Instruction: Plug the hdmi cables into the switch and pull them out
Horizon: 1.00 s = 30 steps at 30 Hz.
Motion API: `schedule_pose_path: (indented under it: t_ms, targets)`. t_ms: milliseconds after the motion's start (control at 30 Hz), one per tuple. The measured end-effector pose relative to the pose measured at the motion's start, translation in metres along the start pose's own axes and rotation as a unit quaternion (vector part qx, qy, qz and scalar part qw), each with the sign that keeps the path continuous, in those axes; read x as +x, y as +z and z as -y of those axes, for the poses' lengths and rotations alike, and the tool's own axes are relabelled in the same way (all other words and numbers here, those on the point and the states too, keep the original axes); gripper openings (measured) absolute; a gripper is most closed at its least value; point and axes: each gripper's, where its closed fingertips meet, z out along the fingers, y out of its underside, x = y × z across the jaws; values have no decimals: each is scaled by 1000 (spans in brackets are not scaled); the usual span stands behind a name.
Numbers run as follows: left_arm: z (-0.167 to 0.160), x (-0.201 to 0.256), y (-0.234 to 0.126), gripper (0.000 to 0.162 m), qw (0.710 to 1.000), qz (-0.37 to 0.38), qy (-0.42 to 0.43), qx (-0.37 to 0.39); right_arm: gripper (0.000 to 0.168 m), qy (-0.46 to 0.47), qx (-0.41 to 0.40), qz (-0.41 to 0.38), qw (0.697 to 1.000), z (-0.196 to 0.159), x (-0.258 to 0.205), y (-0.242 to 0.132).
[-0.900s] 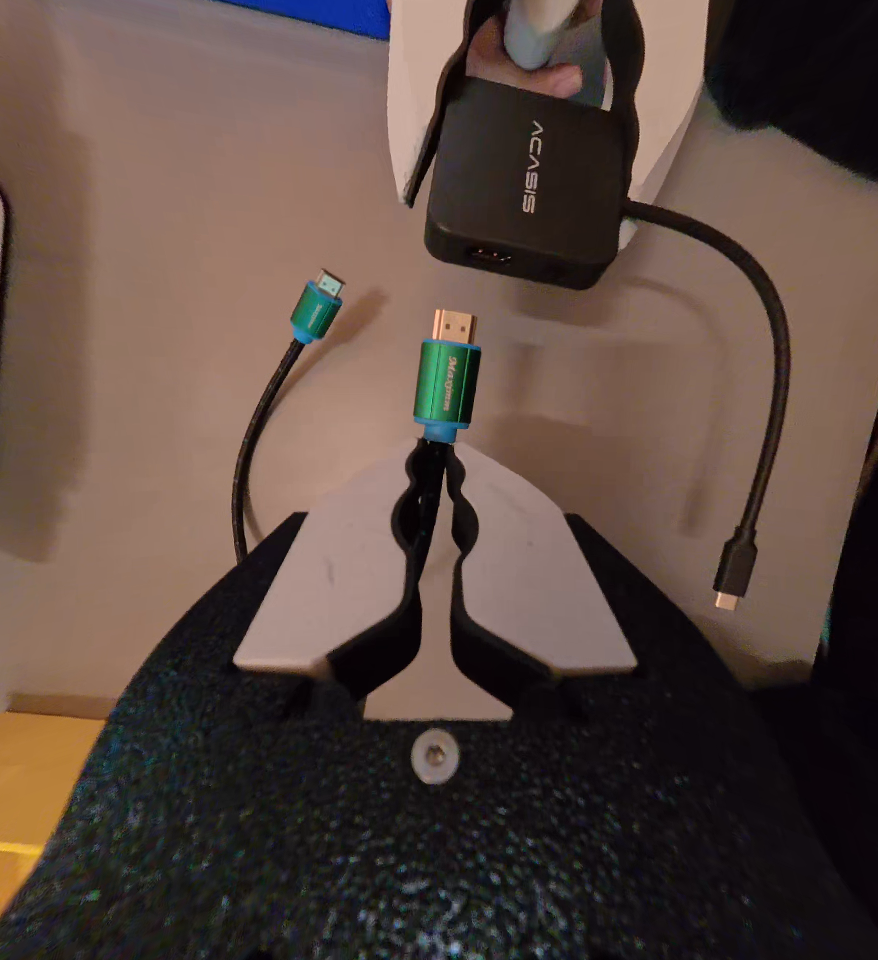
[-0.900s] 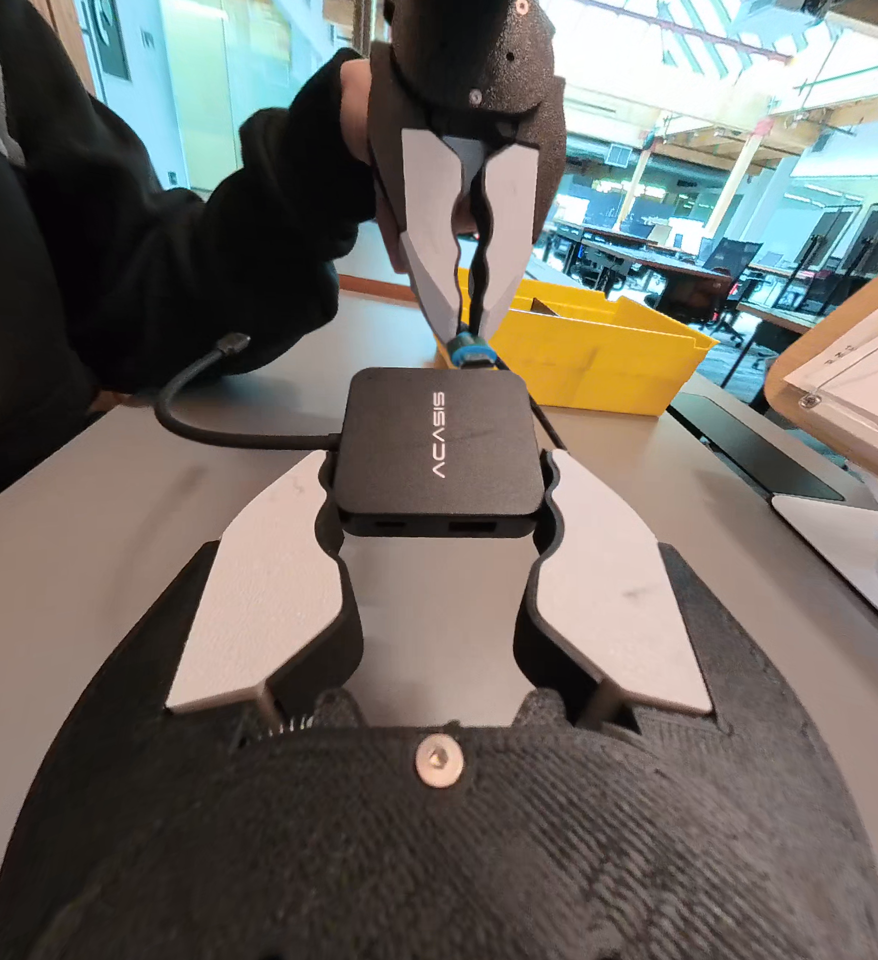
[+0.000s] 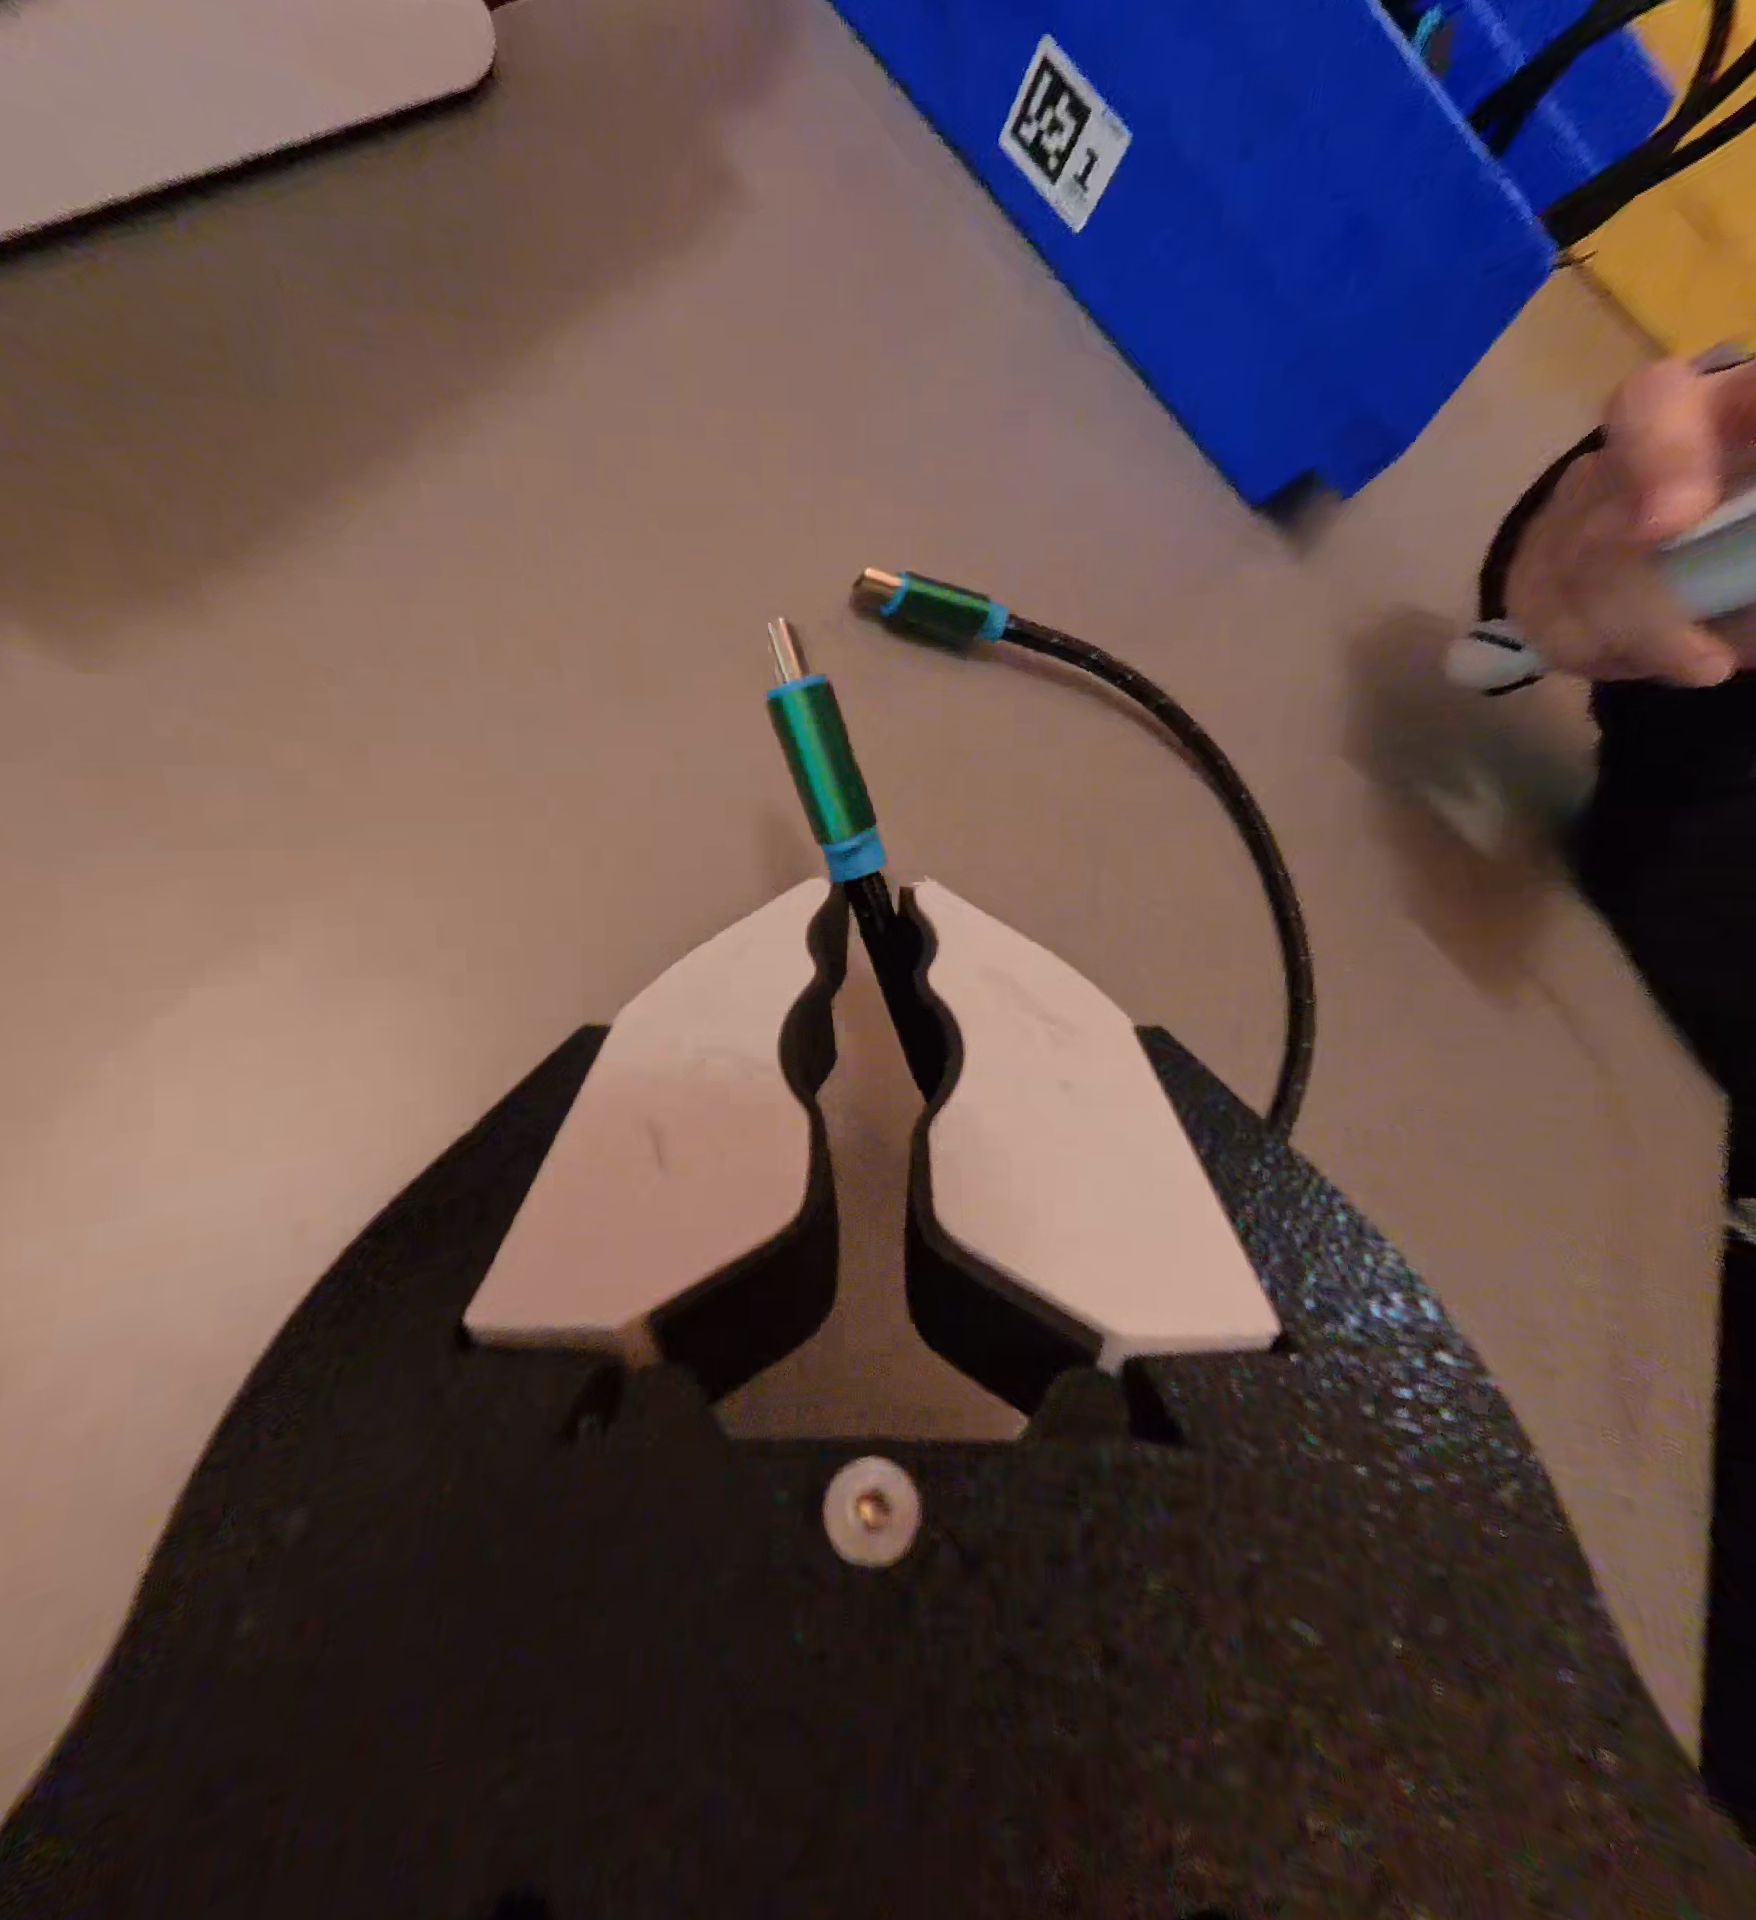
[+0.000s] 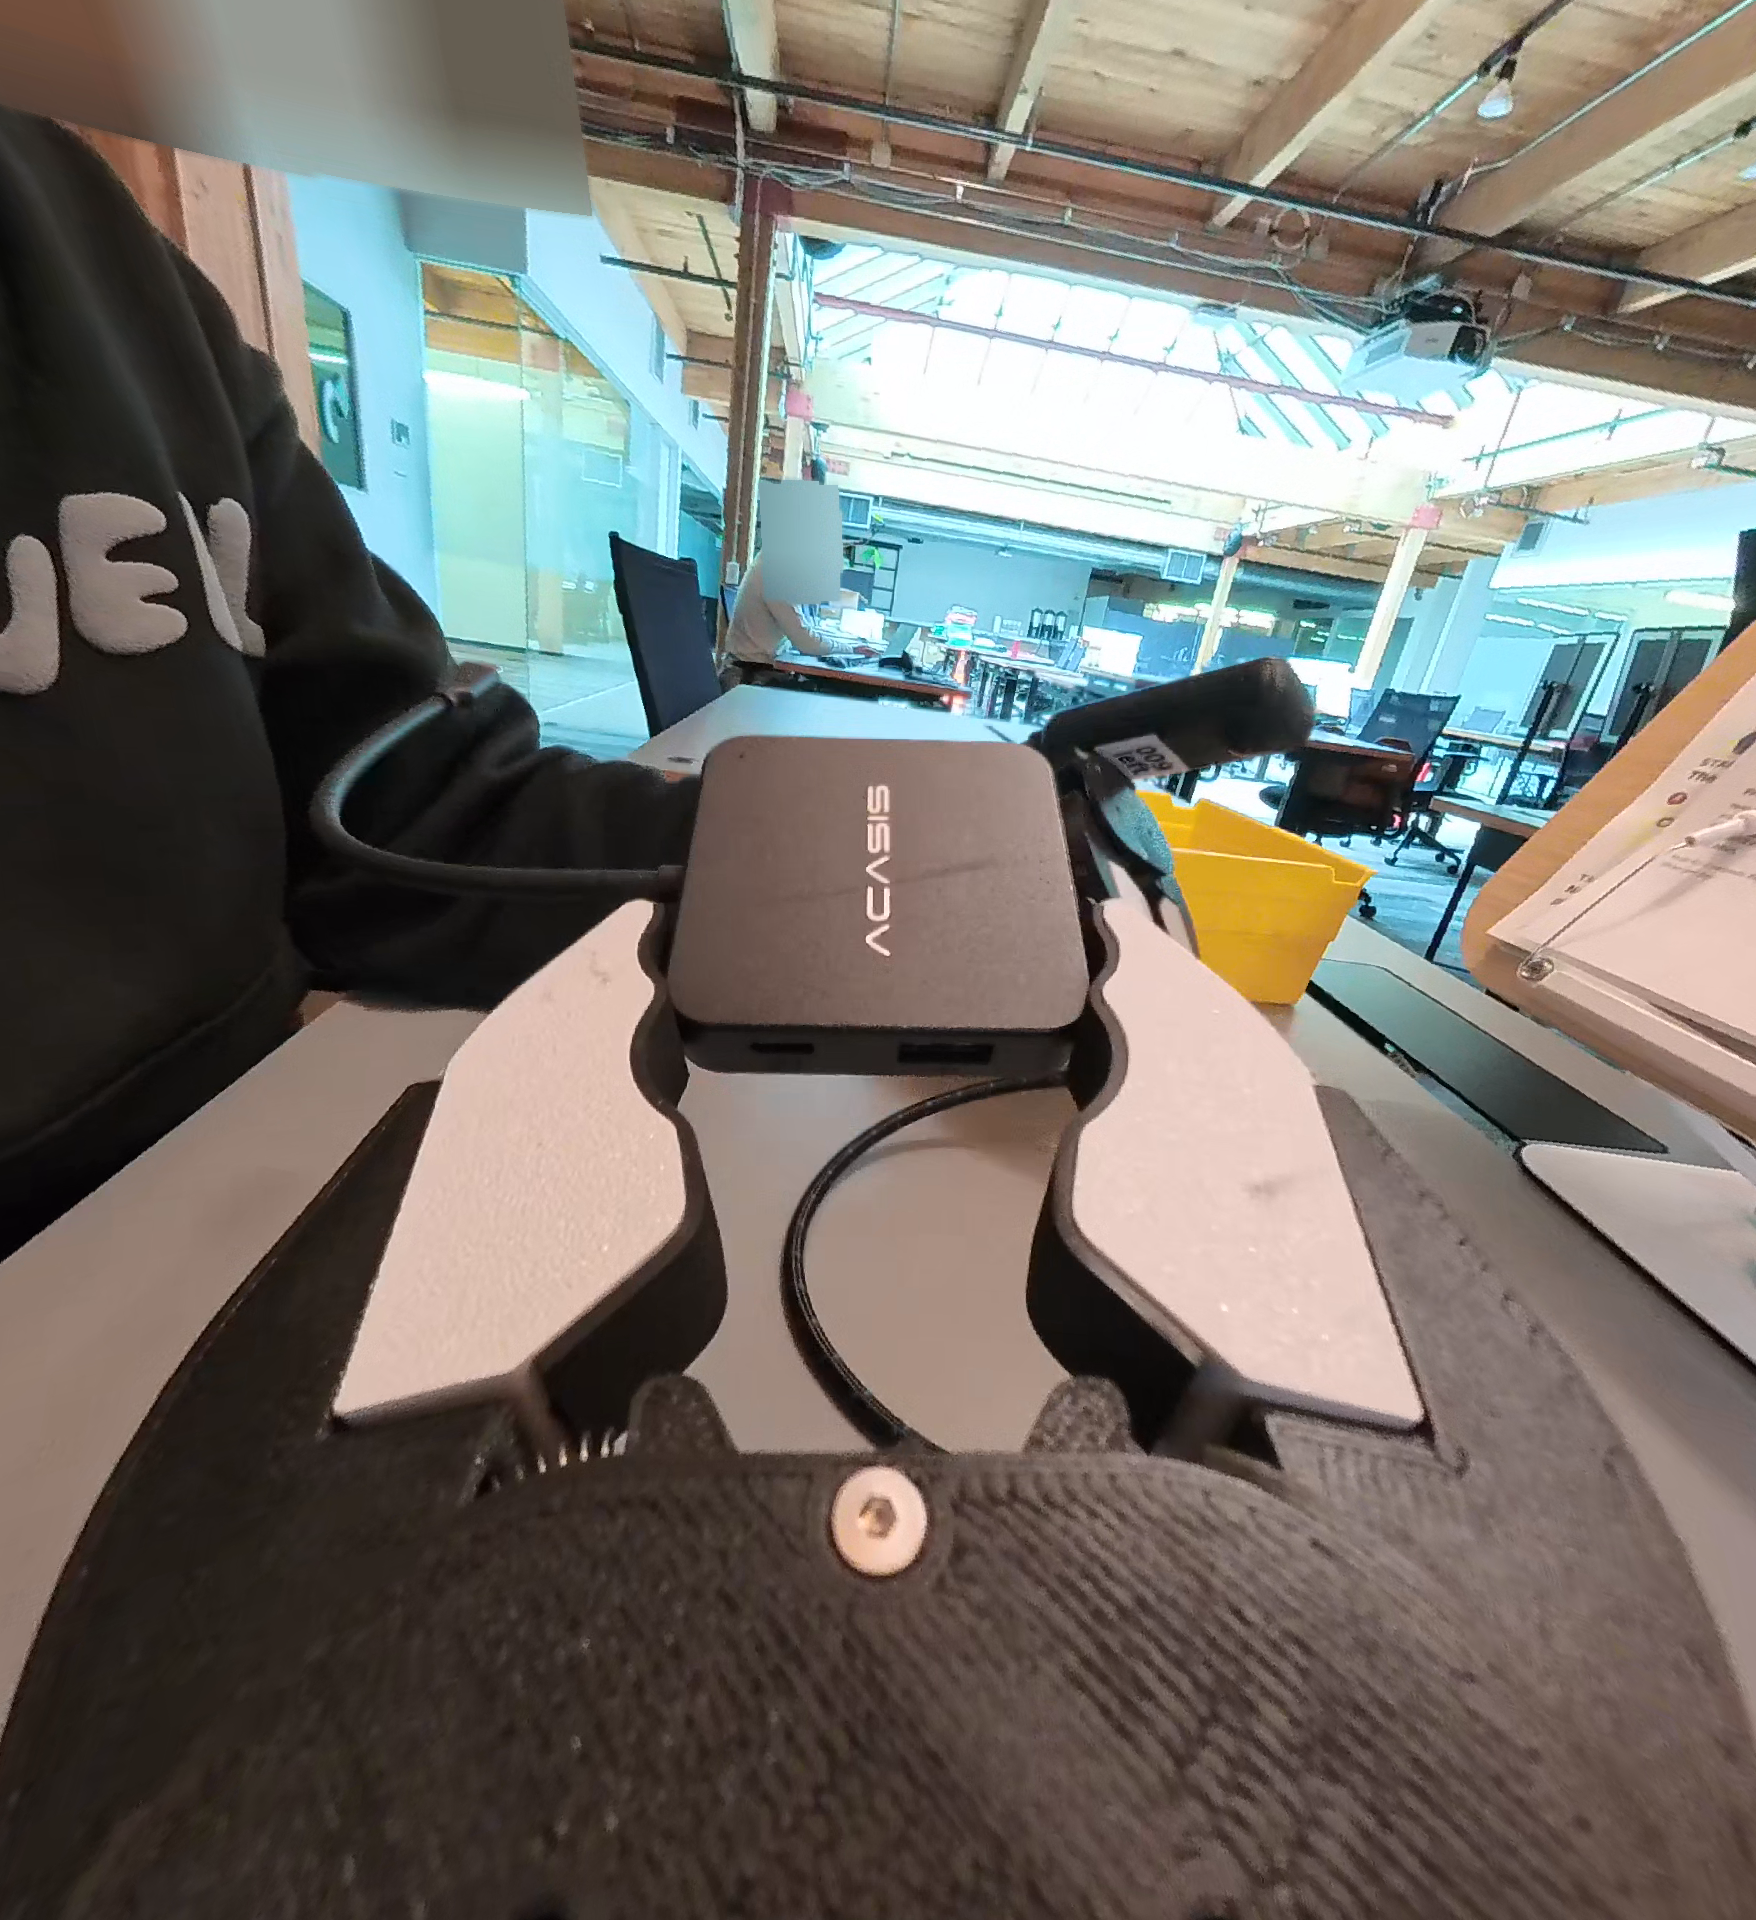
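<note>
- Currently, the left gripper (image 3: 869, 899) is closed on the black HDMI cable (image 3: 895, 997) just behind its green plug (image 3: 820, 767), which is unplugged.
- The right gripper (image 4: 879, 935) clamps the black switch (image 4: 879, 883) by its sides, above the grey table (image 4: 126, 1226).
- The cable's other green plug (image 3: 931, 610) lies on the table.

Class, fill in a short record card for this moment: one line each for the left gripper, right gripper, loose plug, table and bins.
left gripper: shut on HDMI cable just behind the green plug
right gripper: shut on black switch, nothing visibly plugged in
loose plug: lying on table
table: grey
bins: blue bin; yellow bin
</note>
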Motion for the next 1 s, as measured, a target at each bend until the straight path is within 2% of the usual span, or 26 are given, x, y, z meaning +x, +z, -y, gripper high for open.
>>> schedule_pose_path:
  t_ms: [67, 200, 333, 433, 467, 600, 733, 833, 900, 1000]
  targets:
    - [-3, -3, 9, 10, 999, 38, 8, -22, 74, 2, -3, 2, 1000, -3, 0, 1]
    - [-5, -9, 21, 33, 987, 135, 60, -61, 74, 7, -1, 1, 1000, -4, 1, 0]
    - [-27, -22, 27, 33, 960, 228, 54, -152, 74, 8, 2, -2, 1000, -3, 3, -1]
    - [-21, -24, 34, 39, 947, 277, 84, -143, 74, 5, -6, -3, 1000, -5, 3, -1]
    - [-18, -23, 38, 36, 947, 280, 92, -130, 74, 5, -8, -2, 1000, -6, 3, 0]
    - [-12, -22, 47, 16, 948, 265, 144, -102, 74, 6, -19, -1, 1000, -10, 2, 2]
    - [-11, -19, 49, 15, 944, 225, 221, -96, 74, 5, -25, -3, 1000, -12, 3, 2]
    - [-18, 6, 52, 14, 951, 121, 266, -98, 74, 1, -26, -11, 1000, -12, 5, 0]
    - [-30, 36, 53, 14, 936, 21, 336, -100, 74, -1, -31, -17, 999, -14, 7, -1]
    - [-42, 62, 57, 15, 904, -43, 411, -105, 74, 4, -30, -18, 999, -16, 8, -1]
